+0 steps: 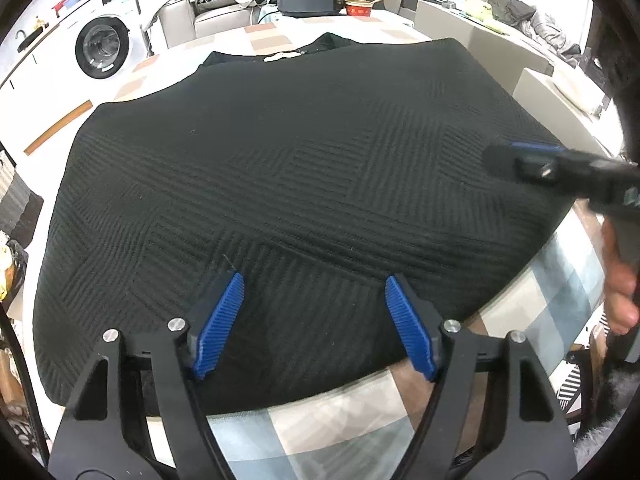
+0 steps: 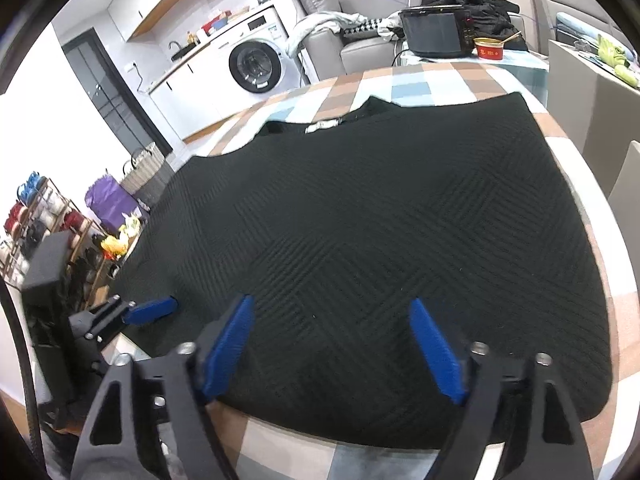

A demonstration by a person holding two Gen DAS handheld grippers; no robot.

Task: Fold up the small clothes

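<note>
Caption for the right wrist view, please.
Open right gripper poised over near hem of black knit garment spread flat on checked tablecloth.

No text can be read with certainty. Red characters are printed on the red bowl (image 2: 489, 49) at one o'clock, but they are too small to be made out.

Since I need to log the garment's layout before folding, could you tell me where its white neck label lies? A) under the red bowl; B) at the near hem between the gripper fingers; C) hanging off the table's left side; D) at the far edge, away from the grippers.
D: the white neck label sits at the collar on the far edge of the black textured sweater, opposite the near hem.
</note>
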